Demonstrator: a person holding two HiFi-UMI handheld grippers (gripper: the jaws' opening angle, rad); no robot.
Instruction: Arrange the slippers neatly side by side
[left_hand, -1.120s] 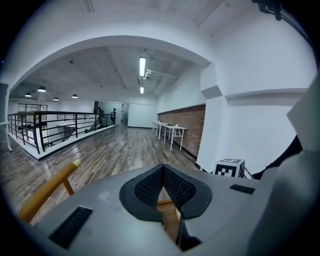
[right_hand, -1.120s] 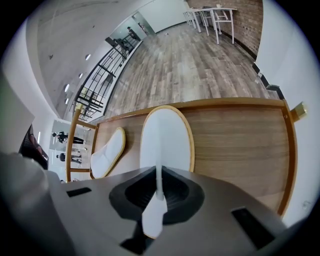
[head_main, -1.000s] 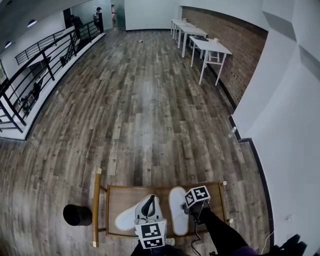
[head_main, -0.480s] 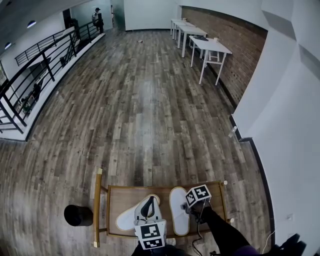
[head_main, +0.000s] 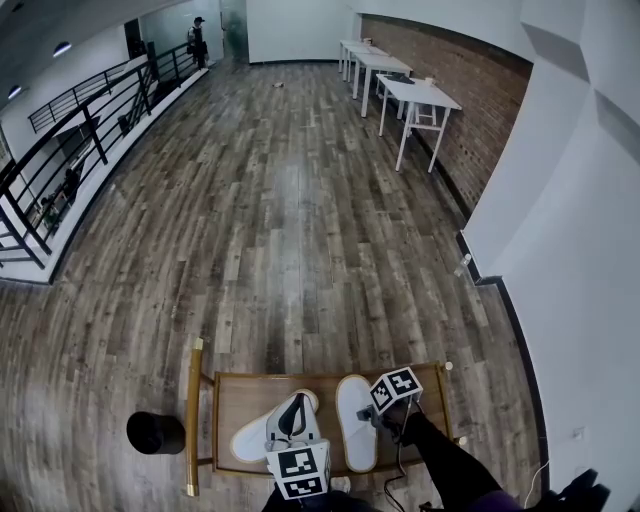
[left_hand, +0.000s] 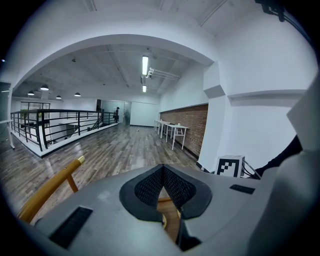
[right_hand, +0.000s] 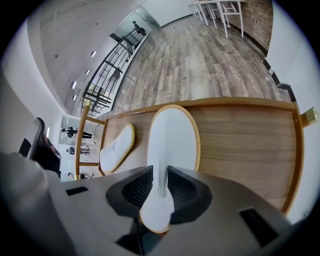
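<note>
White on the wooden tray (head_main: 245, 395), the left slipper (head_main: 255, 436) splayed away from the right slipper (head_main: 355, 415). Pointing steeply down, the right gripper (right_hand: 160, 187) had just been opening its jaws around that slipper's heel, where a snagging pad could drag it askew; the left gripper (left_hand: 163, 181), closed on nothing, hovered nearly level.

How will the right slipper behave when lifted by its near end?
Probably floppy: the right slipper shows a pinched ridge between the right gripper's jaws, which have just been opening. Thin, so likely light. Flat, it should slide on the wooden table, not roll.
</note>
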